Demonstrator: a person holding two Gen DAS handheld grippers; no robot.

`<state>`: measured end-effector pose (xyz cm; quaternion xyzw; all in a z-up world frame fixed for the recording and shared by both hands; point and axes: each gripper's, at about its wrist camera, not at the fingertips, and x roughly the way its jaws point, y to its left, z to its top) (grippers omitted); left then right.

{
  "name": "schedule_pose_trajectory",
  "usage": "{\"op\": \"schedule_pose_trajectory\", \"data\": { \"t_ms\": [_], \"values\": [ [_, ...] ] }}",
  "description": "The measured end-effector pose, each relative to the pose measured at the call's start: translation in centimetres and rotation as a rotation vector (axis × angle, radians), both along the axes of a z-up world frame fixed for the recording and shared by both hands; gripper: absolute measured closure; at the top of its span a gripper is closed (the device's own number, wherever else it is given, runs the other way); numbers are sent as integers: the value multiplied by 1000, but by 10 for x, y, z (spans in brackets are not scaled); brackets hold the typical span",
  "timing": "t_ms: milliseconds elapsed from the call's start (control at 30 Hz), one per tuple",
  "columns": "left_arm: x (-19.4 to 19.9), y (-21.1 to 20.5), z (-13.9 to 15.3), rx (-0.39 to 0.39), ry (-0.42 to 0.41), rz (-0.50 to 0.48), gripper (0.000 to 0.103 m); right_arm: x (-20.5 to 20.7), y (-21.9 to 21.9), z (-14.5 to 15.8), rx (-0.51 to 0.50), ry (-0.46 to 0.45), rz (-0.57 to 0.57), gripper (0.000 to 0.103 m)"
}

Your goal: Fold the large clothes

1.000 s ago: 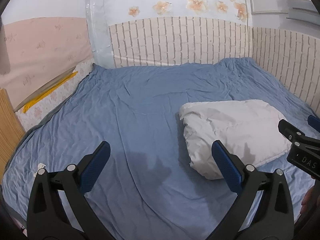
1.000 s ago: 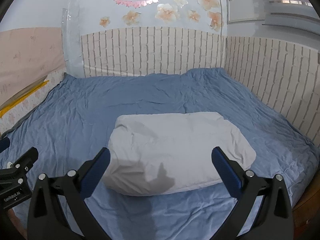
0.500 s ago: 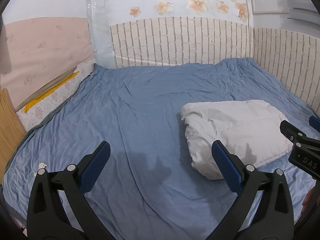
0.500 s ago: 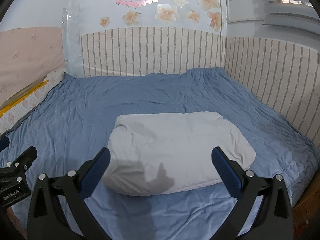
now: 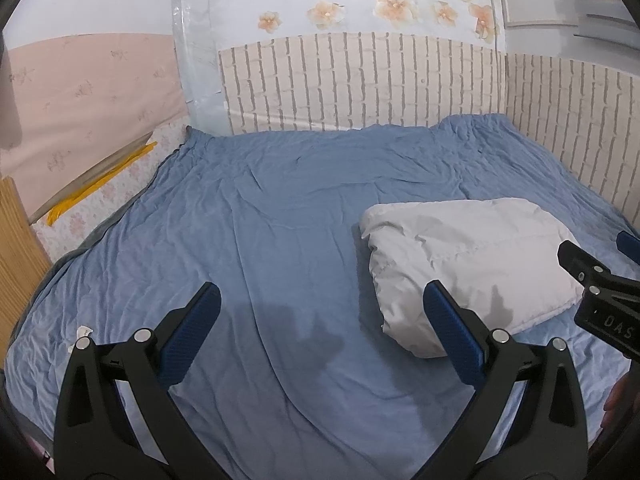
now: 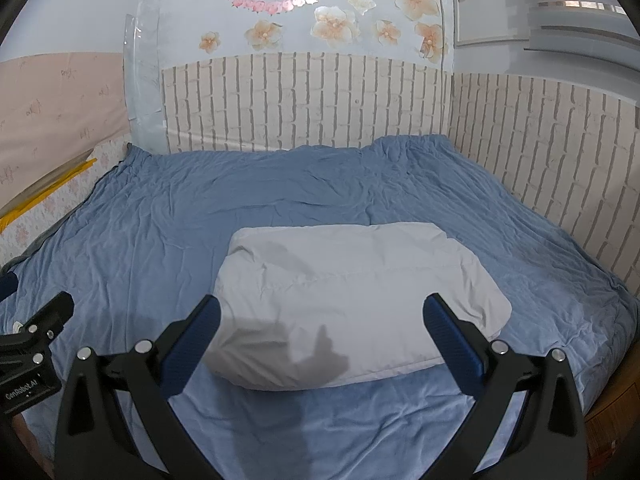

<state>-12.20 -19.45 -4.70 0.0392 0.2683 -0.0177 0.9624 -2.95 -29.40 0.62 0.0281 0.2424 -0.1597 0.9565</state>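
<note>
A white padded garment (image 6: 352, 300) lies folded into a thick rectangle on the blue bed sheet (image 6: 200, 208); in the left wrist view the same folded garment (image 5: 472, 264) sits to the right. My right gripper (image 6: 320, 320) hangs open above its near edge, touching nothing. My left gripper (image 5: 320, 308) is open too, over bare sheet (image 5: 260, 220) left of the bundle. The right gripper's body (image 5: 600, 296) shows at the right edge of the left wrist view, and the left gripper's body (image 6: 28, 344) at the left edge of the right wrist view.
Brick-pattern wall panels (image 6: 304, 104) border the bed at the back and right. A pink floral strip with a yellow object (image 5: 96, 188) runs along the left side, next to a wooden board (image 5: 16, 248). The bed's wooden frame (image 6: 612, 404) shows at bottom right.
Both grippers have drifted very slightly; the folded garment sits a little further right in the left wrist view. The fingers stay wide apart and the garment has not moved on the bed.
</note>
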Motion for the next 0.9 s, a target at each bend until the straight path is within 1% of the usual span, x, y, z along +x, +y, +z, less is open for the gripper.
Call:
{"op": "schedule_pose_trajectory", "data": {
  "t_ms": [200,567,900],
  "values": [
    [2,5,0,-21,10,1,3,0,-1,0,-1,0,1,2],
    [0,0,0,15,-19,-16,3,-1,-1,0,-2,-1,1,2],
    [1,2,-1,8,-15,-18,3,0,-1,0,-2,0,2,2]
  ]
}}
